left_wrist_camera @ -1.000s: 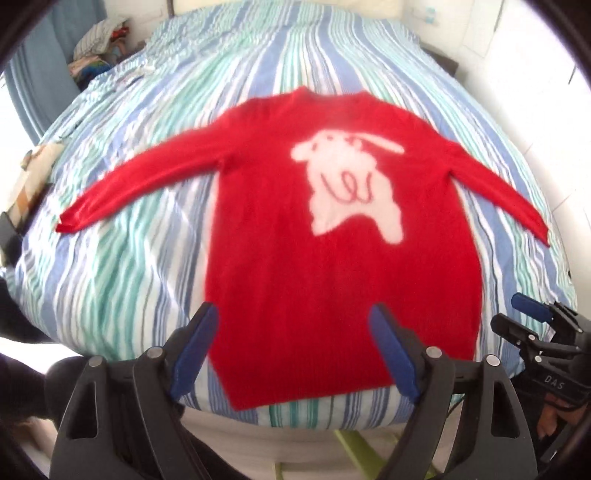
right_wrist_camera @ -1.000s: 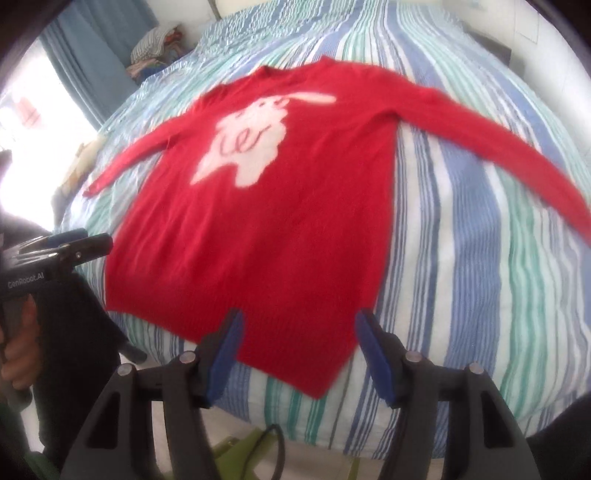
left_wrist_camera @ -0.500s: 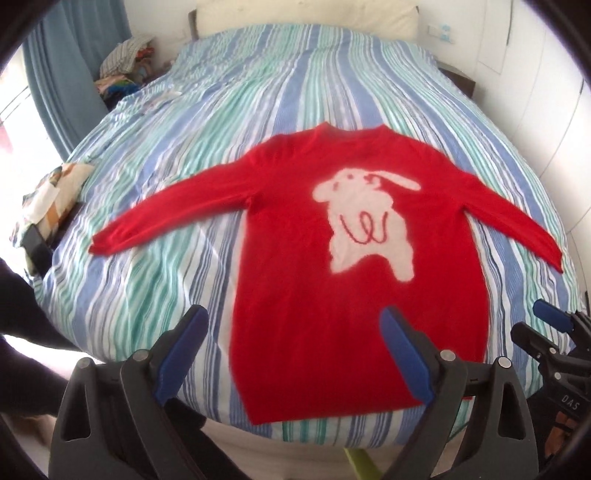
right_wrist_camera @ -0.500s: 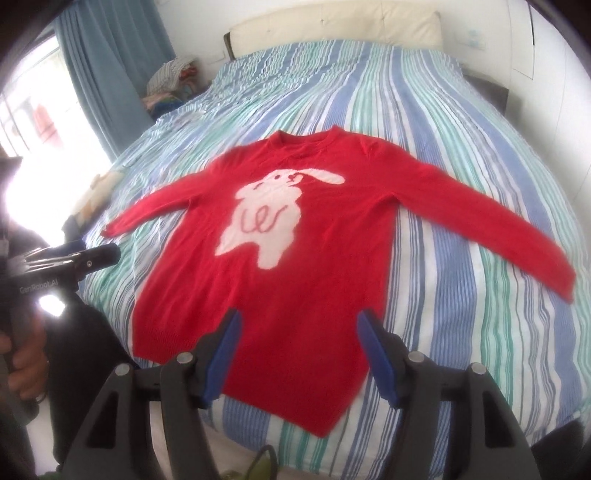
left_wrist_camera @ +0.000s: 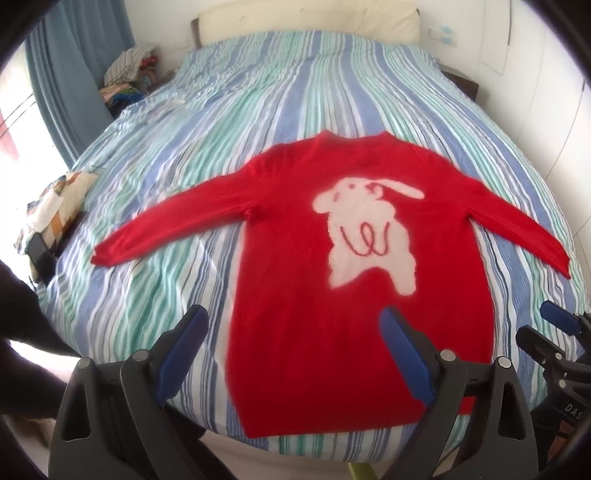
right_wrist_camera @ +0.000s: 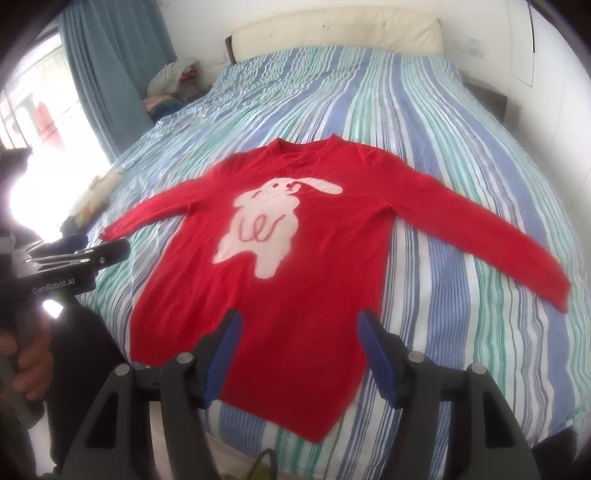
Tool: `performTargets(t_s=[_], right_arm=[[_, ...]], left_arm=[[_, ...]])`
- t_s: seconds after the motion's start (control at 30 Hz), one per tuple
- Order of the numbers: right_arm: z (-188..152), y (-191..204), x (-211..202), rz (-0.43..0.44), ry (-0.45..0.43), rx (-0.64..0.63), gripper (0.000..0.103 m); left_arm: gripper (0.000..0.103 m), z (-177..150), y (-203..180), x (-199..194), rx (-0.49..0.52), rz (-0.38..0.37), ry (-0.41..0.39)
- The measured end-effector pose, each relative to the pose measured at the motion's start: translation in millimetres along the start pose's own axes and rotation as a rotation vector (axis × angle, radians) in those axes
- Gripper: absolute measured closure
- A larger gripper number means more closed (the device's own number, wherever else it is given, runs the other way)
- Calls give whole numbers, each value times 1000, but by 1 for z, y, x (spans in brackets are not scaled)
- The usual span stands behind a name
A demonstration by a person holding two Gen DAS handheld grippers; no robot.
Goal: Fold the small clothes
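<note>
A red sweater point(left_wrist_camera: 295, 229) point(right_wrist_camera: 332, 266) with a white rabbit on its chest lies flat, front up, on the striped bed point(left_wrist_camera: 295, 92) point(right_wrist_camera: 443, 129). Both sleeves are spread out to the sides and the hem is at the near edge. My left gripper point(left_wrist_camera: 295, 321) hovers open above the hem's left part, nothing between its blue pads. My right gripper point(right_wrist_camera: 300, 321) hovers open above the hem's right part, also holding nothing. Each gripper shows in the other's view: the right gripper point(left_wrist_camera: 554, 321), and the left gripper point(right_wrist_camera: 81, 251) held by a hand point(right_wrist_camera: 26, 365).
A pile of clothes point(left_wrist_camera: 125, 70) point(right_wrist_camera: 173, 81) sits by the blue curtain point(left_wrist_camera: 74, 55) at the far left. A patterned cushion point(left_wrist_camera: 59, 206) lies on the bed's left edge. A cream headboard point(right_wrist_camera: 332, 33) closes the far end, a dark nightstand point(right_wrist_camera: 487, 96) stands at the right.
Both views have tilted up and pulled back from the hem, so the whole sweater and the headboard now show. The sweater has not moved. Both grippers stay open.
</note>
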State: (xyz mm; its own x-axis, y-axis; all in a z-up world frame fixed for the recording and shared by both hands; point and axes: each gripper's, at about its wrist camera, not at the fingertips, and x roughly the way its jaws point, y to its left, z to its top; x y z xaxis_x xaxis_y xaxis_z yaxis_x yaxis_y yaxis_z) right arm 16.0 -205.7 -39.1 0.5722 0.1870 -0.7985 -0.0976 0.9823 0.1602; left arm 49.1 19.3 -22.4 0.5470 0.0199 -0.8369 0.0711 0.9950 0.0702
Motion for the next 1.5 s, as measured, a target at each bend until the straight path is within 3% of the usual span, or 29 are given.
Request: performTargets(t_s=[0.13, 0.27, 0.53, 1.0, 1.17, 1.27, 1.37, 1.5], right_arm=[[-5, -9, 15, -17, 23, 26, 39], [-18, -19, 23, -11, 39, 69, 39], [-34, -32, 38, -9, 100, 87, 39], [-18, -18, 31, 28, 57, 88, 39], [-18, -20, 30, 26, 55, 95, 39], [-15, -32, 27, 38, 28, 128, 39], [-15, -54, 20, -4, -36, 176, 39], [-25, -93, 16, -75, -82, 276, 39]], left_arm=[[8, -12, 2, 13, -36, -36, 39], [8, -23, -9, 19, -10, -88, 84], [8, -11, -19, -8, -20, -135, -12], [8, -6, -17, -10, -29, -141, -17], [8, -1, -10, -14, -71, -234, 19], [7, 5, 5, -18, -137, -280, 10], [6, 5, 17, -13, -183, -254, -18], [6, -4, 24, 10, -219, -218, 50]])
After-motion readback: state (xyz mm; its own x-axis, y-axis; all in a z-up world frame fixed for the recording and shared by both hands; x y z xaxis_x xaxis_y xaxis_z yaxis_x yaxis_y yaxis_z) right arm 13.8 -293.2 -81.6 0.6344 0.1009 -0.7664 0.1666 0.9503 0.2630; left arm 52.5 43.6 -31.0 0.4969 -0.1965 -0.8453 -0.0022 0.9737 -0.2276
